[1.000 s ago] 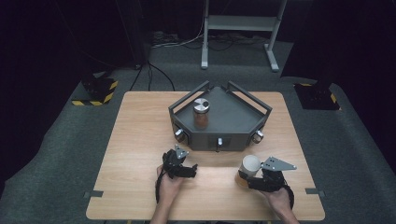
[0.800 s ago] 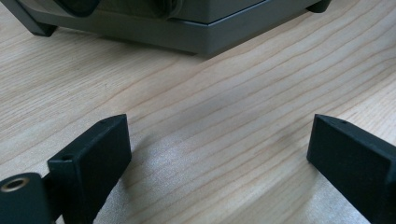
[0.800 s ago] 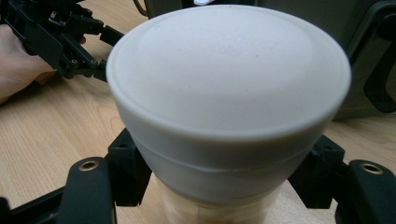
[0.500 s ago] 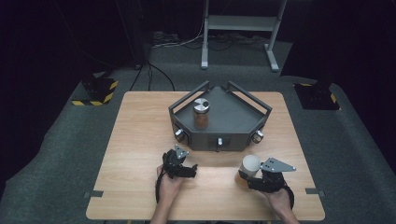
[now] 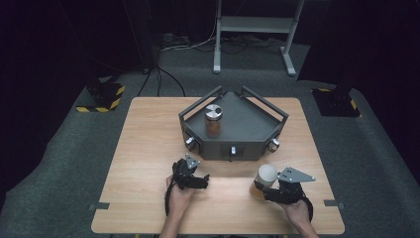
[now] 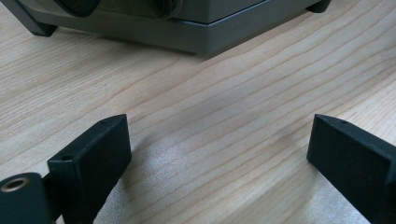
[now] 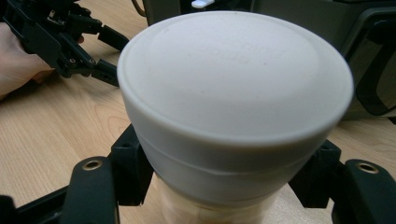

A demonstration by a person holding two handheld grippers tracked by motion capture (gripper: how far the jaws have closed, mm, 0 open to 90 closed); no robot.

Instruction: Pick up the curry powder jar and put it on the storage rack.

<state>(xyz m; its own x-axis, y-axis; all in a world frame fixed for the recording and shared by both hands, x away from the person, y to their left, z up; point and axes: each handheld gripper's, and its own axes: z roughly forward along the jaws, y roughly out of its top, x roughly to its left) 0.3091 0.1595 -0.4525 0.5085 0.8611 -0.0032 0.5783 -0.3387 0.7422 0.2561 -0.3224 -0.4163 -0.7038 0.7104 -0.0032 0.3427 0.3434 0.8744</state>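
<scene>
Wooden desk (image 5: 148, 148) w/ a dark five-sided tray (image 5: 247, 130) sitting toward the far middle, rails along its back edges and small knobs on its front face. Inside the tray, left part, a jar w/ a silver lid (image 5: 213, 119) stands upright, brownish contents.

Right tool (image 5: 271, 191) is near the front right of the desk, held by the person's right hand (image 5: 297, 210). It's closed around a jar w/ a white lid (image 5: 263, 179), just below the lid; jar looks upright, bottom at or near the desk surface, can't tell if it's touching. In the right gripper view the white lid (image 7: 233, 79) takes up most of the middle, black jaws pressed against the jar's sides under the lid rim, pale contents visible thru the glass below. This jar is in front of the tray's right front corner, apart from it.

Left tool (image 5: 195, 178) is near the front middle-left of the desk, in the person's left hand (image 5: 179, 198), pointing right and slightly toward the tray. Jaws wide apart, nothing between them: left gripper view has just bare wood grain between the two black tips (image 6: 219, 154), tray's front edge (image 6: 187, 32) across the top. The right gripper view also catches the left tool (image 7: 88, 51) farther off at upper left, jaws spread.

Beyond the desk: grey carpet, cables, a metal stand's legs (image 5: 252, 34), yellow-black striped blocks (image 5: 101, 99) on the floor at left
</scene>
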